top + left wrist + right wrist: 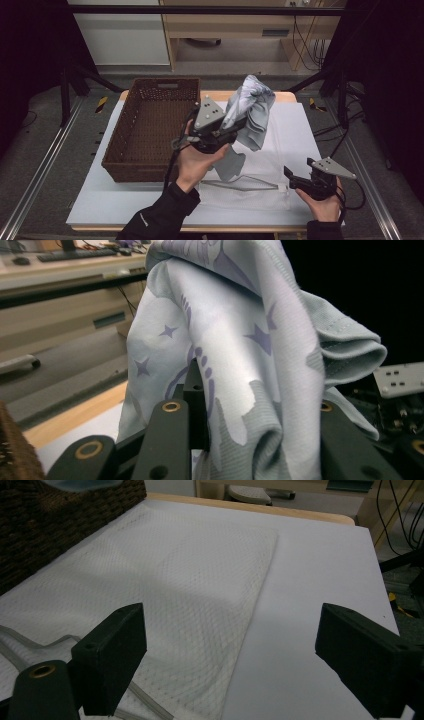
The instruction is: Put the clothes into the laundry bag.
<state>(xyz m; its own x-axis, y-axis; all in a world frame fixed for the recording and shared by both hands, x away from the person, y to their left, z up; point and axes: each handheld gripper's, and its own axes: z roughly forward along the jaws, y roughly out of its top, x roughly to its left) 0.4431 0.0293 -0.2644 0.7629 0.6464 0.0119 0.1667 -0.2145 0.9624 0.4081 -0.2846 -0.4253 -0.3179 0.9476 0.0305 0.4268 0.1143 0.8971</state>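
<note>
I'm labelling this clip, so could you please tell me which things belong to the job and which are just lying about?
In the job:
- printed grey garment, held up by the left tool
- wicker basket
- white mesh bag

Lying about:
- keyboard on the far desk
- power strip

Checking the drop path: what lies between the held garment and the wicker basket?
Nothing but air: in the high view the garment, clamped in the left gripper, hangs just right of the basket.

Brown wicker basket (150,130) sits on the table's (300,125) left half, against its far-left corner. White mesh laundry bag (175,595) lies flat mid-table toward the near edge, zipper end nearest. Wooden desk (235,25) stands beyond the far edge.
</note>
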